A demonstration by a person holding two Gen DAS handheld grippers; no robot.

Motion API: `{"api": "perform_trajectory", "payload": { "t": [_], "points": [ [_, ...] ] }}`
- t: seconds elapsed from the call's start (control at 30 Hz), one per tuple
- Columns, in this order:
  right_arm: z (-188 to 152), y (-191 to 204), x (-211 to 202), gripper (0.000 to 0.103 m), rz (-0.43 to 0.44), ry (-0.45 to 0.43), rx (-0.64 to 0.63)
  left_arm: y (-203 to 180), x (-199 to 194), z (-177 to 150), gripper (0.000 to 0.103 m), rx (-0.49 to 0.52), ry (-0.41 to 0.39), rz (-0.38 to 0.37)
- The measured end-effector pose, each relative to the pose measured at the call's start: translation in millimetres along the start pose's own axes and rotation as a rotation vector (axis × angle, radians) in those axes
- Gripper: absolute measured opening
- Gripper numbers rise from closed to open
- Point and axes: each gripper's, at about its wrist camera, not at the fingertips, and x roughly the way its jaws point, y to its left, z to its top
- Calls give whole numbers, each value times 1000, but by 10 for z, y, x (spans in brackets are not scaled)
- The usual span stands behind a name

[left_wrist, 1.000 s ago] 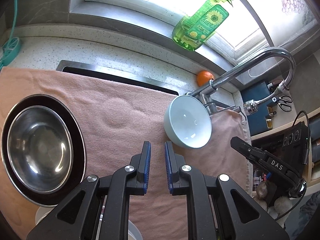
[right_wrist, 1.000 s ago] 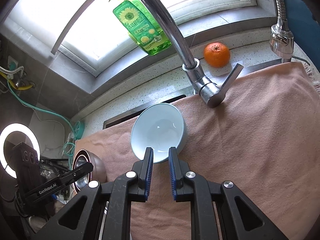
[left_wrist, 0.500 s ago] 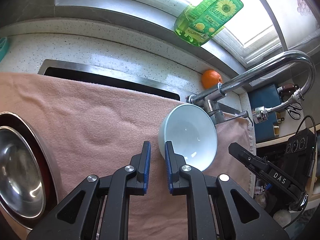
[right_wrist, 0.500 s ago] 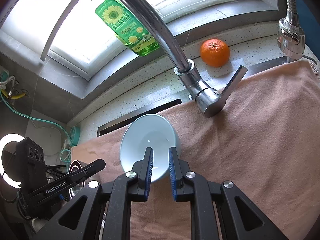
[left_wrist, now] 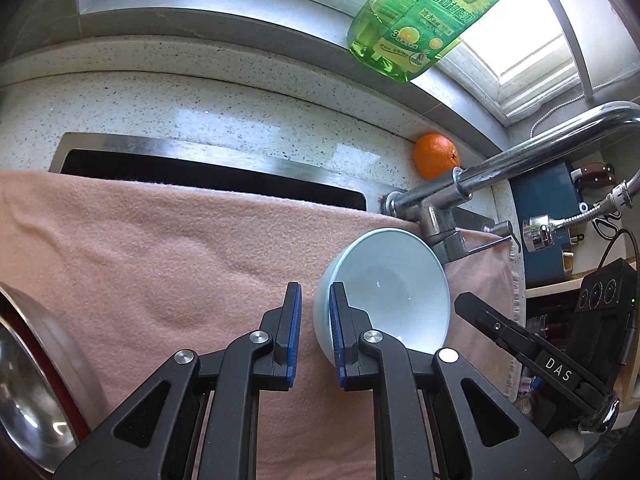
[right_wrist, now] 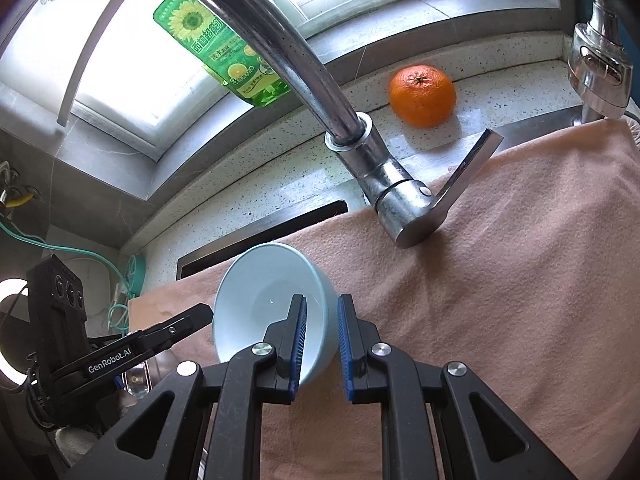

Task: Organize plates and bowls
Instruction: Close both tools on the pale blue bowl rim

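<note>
We read the following markings. The left gripper (right_wrist: 192,316), seen from the right wrist view, carries "GenRobot.AI" in white along its arm. The right gripper (left_wrist: 464,304), seen from the left wrist view, carries "DAS". The green detergent bottle (left_wrist: 424,16) on the windowsill bears a sunflower graphic, a large "3" and Chinese characters that we cannot transcribe reliably.

The pale blue bowl (left_wrist: 390,288) rests tilted on the pink towel (left_wrist: 160,248), just in front of the faucet base (right_wrist: 400,204). In the left wrist view, the left gripper (left_wrist: 314,316) has its jaws spread, with the bowl's near rim standing between them: the right-hand finger (left_wrist: 338,320) lies over the bowl's interior and the other finger lies outside the wall. In the right wrist view, the right gripper (right_wrist: 322,328) also has its jaws spread and straddles the opposite rim. We cannot tell whether any pad touches the bowl.

Surrounding items:
- An orange (right_wrist: 423,95) sits on the speckled counter (left_wrist: 200,120) behind the faucet.
- The faucet spout (right_wrist: 280,52) arches over the towel, and its lever (right_wrist: 468,168) points toward the right.
- A stainless steel bowl (left_wrist: 24,400) nested in a dark red dish (left_wrist: 52,332) lies at the left edge of the towel.
- The sink opening (left_wrist: 208,176) shows as a dark slot beyond the towel.
</note>
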Motion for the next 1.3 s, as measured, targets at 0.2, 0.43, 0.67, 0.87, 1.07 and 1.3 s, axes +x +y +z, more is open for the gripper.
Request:
{"api": "perform_trajectory", "payload": {
  "t": [0.2, 0.43, 0.67, 0.87, 1.07, 1.3],
  "points": [
    [6, -18, 80, 15, -12, 18, -3, -21, 36, 9, 13, 11, 9, 2],
    [22, -32, 140, 15, -9, 32, 7, -40, 72, 17, 12, 19, 9, 13],
    [27, -26, 158, 14, -15, 35, 4, -84, 83, 11, 8, 46, 5, 22],
    [22, -26, 170, 10, -10, 38, 6, -105, 105, 1, 6, 59, 8, 17],
    [16, 2, 179, 7, -13, 37, -2, -103, 125, -3, 5, 57, 3, 25],
    [10, 52, 173, 7, -16, 31, -13, -83, 93, -8, 5, 47, 1, 19]
  ]
}}
